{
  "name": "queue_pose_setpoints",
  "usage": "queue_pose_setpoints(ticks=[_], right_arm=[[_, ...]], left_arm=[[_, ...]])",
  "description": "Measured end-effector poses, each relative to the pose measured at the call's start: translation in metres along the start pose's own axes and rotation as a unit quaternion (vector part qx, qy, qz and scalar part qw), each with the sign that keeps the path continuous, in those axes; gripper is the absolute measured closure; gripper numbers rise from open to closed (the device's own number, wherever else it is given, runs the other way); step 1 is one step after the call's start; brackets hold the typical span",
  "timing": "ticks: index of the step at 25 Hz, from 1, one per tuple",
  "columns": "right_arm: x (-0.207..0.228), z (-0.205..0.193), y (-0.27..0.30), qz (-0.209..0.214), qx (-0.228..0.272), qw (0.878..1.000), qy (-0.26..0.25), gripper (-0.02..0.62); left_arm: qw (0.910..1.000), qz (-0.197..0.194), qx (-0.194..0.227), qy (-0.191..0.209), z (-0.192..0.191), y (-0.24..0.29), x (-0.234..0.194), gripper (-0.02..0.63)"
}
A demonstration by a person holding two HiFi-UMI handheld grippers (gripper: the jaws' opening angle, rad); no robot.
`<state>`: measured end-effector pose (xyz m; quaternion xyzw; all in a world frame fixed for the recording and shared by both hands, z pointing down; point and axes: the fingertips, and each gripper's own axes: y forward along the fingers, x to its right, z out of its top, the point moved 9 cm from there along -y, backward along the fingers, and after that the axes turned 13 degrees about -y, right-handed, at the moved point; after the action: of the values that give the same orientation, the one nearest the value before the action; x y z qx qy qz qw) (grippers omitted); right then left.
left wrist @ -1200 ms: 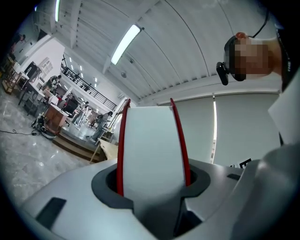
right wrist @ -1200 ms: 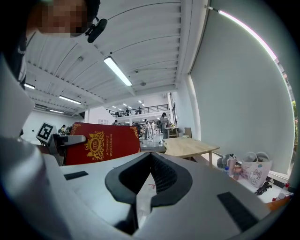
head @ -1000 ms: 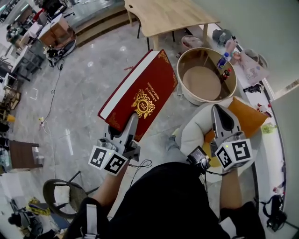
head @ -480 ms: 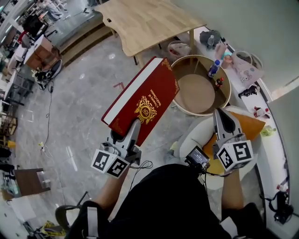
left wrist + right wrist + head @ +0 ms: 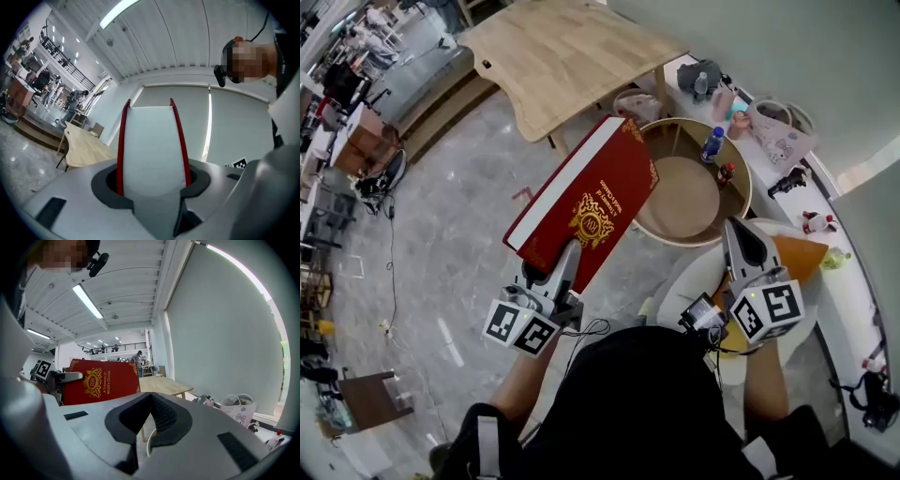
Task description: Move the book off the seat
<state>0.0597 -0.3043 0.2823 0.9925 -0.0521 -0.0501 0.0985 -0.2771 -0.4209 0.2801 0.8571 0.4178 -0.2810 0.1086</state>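
Note:
A thick red book (image 5: 586,199) with a gold crest hangs in the air above the grey floor, tilted up toward the wooden table. My left gripper (image 5: 561,263) is shut on its near edge; in the left gripper view the white page block (image 5: 152,150) fills the gap between the jaws, red covers on either side. My right gripper (image 5: 739,234) hovers over the white seat (image 5: 689,274) with its orange cushion (image 5: 799,253), jaws together and empty. The right gripper view shows the book's cover (image 5: 101,380) off to the left.
A round wooden tub-like side table (image 5: 689,183) stands just right of the book. A light wooden table (image 5: 558,52) lies beyond it. A ledge (image 5: 769,150) along the wall carries bottles, a bag and small toys. Desks and people fill the far left.
The view has drifted so the wooden table and round tub sit lower and nearer in the picture. The book stays in my left gripper at about the same tilt. The right gripper has hardly moved.

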Motion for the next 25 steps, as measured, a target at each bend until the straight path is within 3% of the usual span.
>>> queue_pose_setpoints(ticks=[15, 25], right_arm=[[0.038, -0.001, 0.02, -0.056, -0.008, 0.998, 0.008, 0.581], [0.078, -0.012, 0.067, -0.127, -0.045, 0.991, 0.024, 0.581]], left_arm=[[0.995, -0.039, -0.091, -0.014, -0.027, 0.095, -0.027, 0.36], [0.9787, -0.086, -0.185, -0.021, -0.055, 0.203, -0.082, 0.36]])
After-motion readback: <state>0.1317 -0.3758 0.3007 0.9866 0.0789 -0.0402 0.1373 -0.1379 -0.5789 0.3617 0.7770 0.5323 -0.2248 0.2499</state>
